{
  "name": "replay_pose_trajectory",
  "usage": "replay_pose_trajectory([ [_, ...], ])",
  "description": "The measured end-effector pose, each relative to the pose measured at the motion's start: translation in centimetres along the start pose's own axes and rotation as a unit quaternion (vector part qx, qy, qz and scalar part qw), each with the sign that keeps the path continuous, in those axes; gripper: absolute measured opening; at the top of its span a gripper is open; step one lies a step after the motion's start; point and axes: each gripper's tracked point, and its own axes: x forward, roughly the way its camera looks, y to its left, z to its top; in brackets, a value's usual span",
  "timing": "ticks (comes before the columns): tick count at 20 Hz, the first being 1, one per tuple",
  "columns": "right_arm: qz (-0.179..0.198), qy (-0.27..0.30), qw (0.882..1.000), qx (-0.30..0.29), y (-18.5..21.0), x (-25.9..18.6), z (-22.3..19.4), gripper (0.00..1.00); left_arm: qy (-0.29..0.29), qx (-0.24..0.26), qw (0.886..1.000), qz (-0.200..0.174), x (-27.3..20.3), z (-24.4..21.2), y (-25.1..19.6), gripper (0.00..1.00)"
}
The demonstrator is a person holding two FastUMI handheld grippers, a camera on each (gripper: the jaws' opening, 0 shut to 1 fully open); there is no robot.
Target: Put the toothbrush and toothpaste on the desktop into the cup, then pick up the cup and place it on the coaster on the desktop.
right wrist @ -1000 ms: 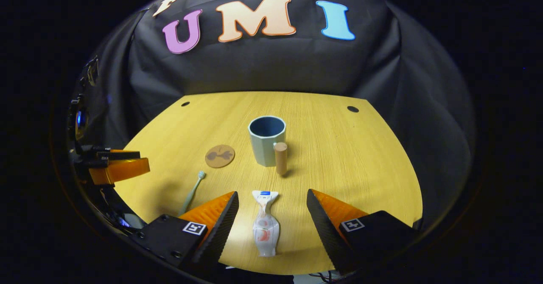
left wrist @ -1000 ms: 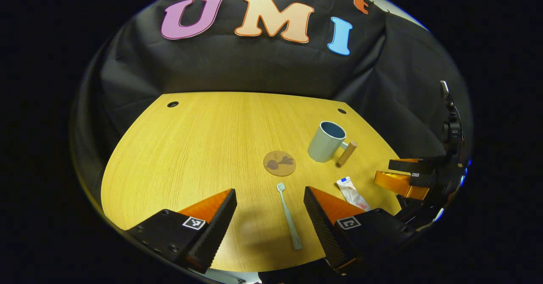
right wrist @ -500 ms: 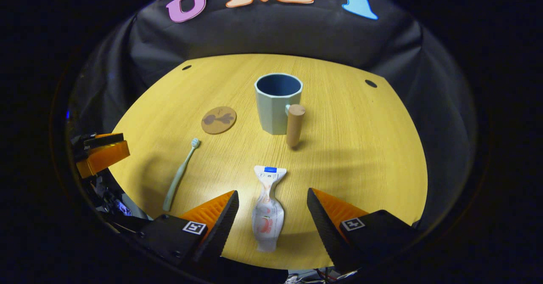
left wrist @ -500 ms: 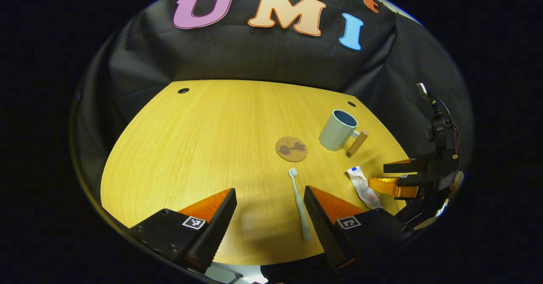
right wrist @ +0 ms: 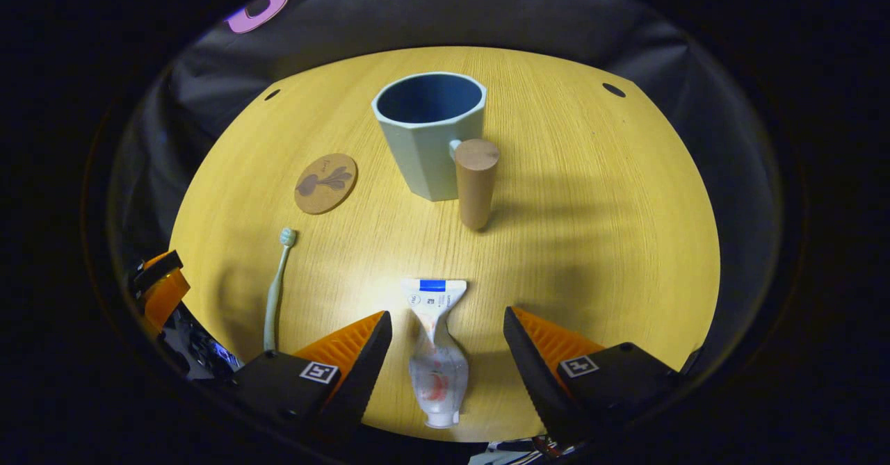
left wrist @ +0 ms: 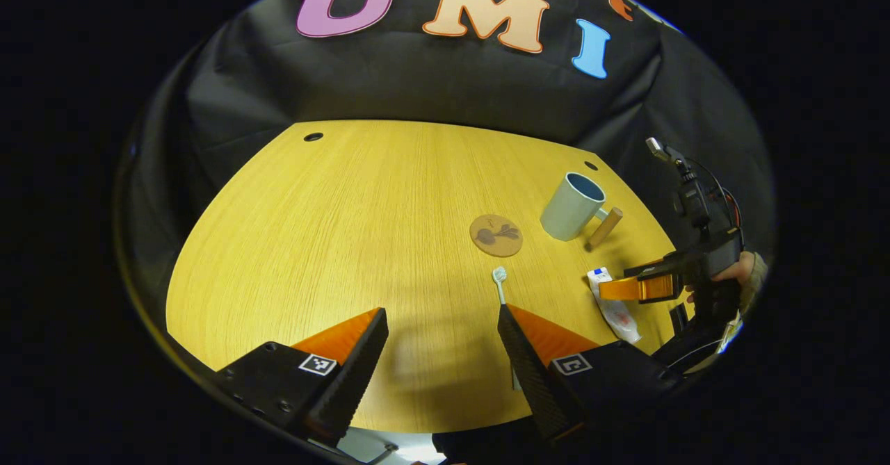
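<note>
Wooden desktop [right wrist: 591, 242] carries the toothpaste [right wrist: 435, 354], lying flat between the right gripper [right wrist: 445, 354]'s open jaws for pickup; left gripper [left wrist: 442, 354] open too

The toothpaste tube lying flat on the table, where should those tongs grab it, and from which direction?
Probably from straight above, across the narrow waist of the toothpaste tube, between its flat crimped end and the fuller body near the cap. It lies flat on the table, lengthwise between the open right tongs, so the fingers could close on its two long edges there.
</note>
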Motion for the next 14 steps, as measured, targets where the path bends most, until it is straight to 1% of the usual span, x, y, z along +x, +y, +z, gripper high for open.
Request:
replay_pose_trajectory([
  [1, -0.002, 0.006, 1.000, -0.005, 0.0, 0.1, 0.0, 0.99, 0.003, -0.005, 1.000, -0.001, 0.0, -0.2, 0.1, 0.95],
  [3, -0.007, 0.017, 1.000, -0.014, 0.2, 0.5, -0.3, 0.99, 0.007, -0.010, 1.000, -0.002, 0.1, -0.5, 0.2, 0.95],
  [4, -0.011, 0.022, 1.000, -0.019, 0.3, 0.7, -0.5, 0.94, 0.009, -0.009, 1.000, 0.001, 0.2, -0.5, 0.3, 0.96],
  [5, -0.014, 0.026, 0.999, -0.025, 0.3, 0.8, -0.7, 0.94, 0.010, -0.006, 1.000, 0.005, 0.4, -0.7, 0.5, 0.96],
  [6, -0.016, 0.030, 0.999, -0.029, 0.4, 0.9, -0.9, 0.99, 0.010, 0.000, 1.000, 0.007, 0.6, -0.7, 0.6, 0.96],
  [7, -0.017, 0.033, 0.999, -0.032, 0.5, 1.0, -1.0, 0.94, 0.011, 0.005, 1.000, 0.008, 0.7, -0.7, 0.7, 0.96],
  [8, -0.018, 0.036, 0.999, -0.033, 0.6, 1.1, -1.2, 0.94, 0.012, 0.010, 1.000, 0.009, 0.8, -0.8, 0.8, 0.96],
  [9, -0.018, 0.039, 0.999, -0.032, 0.6, 1.1, -1.2, 0.98, 0.013, 0.014, 1.000, 0.009, 0.8, -0.9, 0.9, 0.96],
  [12, -0.024, 0.045, 0.998, -0.026, 0.6, 1.4, -1.3, 0.88, 0.010, 0.018, 1.000, 0.013, 0.8, -0.8, 1.1, 0.96],
  [14, -0.025, 0.050, 0.998, -0.025, 0.6, 1.7, -1.4, 0.86, 0.007, 0.017, 1.000, 0.013, 1.0, -0.8, 1.0, 0.95],
])
